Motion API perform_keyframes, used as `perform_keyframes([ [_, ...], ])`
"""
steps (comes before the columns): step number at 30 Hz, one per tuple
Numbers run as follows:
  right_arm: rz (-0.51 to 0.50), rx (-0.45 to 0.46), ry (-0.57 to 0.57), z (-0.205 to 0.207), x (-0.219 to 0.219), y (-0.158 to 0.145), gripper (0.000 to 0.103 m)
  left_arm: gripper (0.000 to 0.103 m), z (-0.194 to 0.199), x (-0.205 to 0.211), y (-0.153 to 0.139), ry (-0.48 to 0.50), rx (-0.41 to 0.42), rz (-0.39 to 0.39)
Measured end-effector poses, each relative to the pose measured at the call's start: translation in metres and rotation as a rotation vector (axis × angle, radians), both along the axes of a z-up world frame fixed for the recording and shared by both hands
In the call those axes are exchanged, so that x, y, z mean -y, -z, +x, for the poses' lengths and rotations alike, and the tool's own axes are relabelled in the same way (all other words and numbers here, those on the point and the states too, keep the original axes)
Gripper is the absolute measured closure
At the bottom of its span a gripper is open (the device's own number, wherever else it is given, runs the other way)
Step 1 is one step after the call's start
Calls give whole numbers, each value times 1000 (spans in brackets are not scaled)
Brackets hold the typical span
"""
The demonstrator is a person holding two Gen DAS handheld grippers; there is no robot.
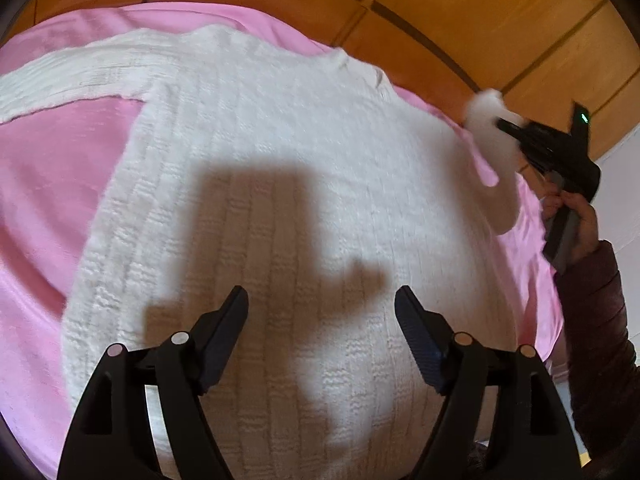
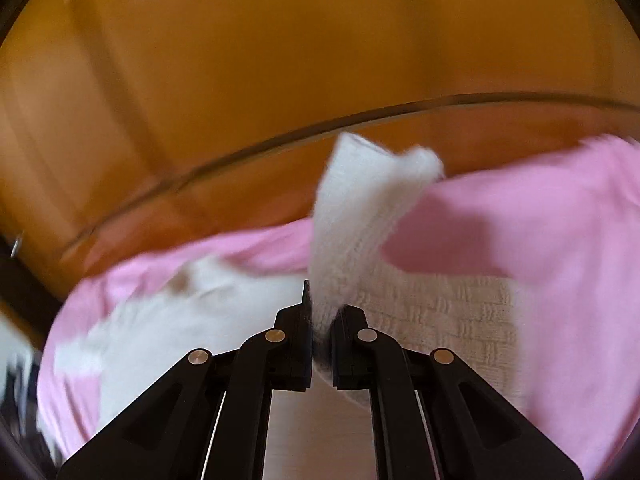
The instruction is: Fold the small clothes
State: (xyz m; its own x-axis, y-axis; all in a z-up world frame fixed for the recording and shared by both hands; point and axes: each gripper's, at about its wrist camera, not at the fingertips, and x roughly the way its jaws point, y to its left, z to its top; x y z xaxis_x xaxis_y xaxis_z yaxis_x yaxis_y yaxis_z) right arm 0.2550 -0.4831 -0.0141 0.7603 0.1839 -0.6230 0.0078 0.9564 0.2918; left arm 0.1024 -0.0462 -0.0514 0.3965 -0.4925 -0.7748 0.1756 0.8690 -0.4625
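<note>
The white knit sweater [image 1: 280, 184] lay spread on the pink sheet [image 1: 48, 184], one sleeve [image 1: 60, 80] still extended. The right gripper [image 2: 322, 320] was clamped on the other sleeve [image 2: 360, 208], lifted clear; the left gripper [image 1: 320, 304] hovered with jaws apart, empty. Judged progress: first fold begun, the rest outstanding.

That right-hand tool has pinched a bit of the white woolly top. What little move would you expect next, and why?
Probably carry the pinched sleeve end across onto the sweater's body. The right tool is shut on the sleeve, lifted off the pink sheet near the bed's edge, while the white sweater lies flat and the left tool hovers open above it, holding nothing. The other sleeve is still spread out.
</note>
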Motion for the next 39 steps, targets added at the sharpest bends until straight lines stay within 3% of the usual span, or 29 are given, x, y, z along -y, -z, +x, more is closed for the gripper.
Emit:
perform_keyframes([
  [4,-53,-41,-170,18,-92,13,98,28,5,-13,-3,-21,3,-32],
  [6,-52,-57,-227,20,-118,16,86,28,8,-19,-7,-29,16,-47],
  [8,-17,-47,-234,16,-126,14,46,28,12,-22,-9,-35,22,-59],
  [9,-17,-47,-234,16,-126,14,43,29,15,-23,-9,-38,24,-65],
  [15,58,-11,-124,-25,-82,5,42,31,51,-20,-7,-45,19,-107],
  [16,65,-16,-99,-34,-68,7,37,32,60,-17,-7,-53,17,-103],
  [20,89,-62,29,-87,-8,29,36,40,99,-5,2,-63,-1,-107],
  [22,103,-96,112,-115,23,44,36,53,120,4,9,-60,-16,-102],
  [27,162,-151,262,-158,75,69,36,55,164,20,31,-104,-84,-102],
  [29,173,-161,292,-164,85,74,36,70,177,28,30,-105,-75,-95],
  [30,177,-162,300,-164,87,76,36,97,182,33,27,-91,-59,-70],
  [32,175,-154,299,-156,87,75,36,97,186,37,17,-91,-20,-56],
  [35,165,-122,263,-135,76,67,36,97,185,25,-7,-118,53,-98],
  [39,122,-87,197,-97,49,60,36,97,189,17,-8,-136,68,4],
])
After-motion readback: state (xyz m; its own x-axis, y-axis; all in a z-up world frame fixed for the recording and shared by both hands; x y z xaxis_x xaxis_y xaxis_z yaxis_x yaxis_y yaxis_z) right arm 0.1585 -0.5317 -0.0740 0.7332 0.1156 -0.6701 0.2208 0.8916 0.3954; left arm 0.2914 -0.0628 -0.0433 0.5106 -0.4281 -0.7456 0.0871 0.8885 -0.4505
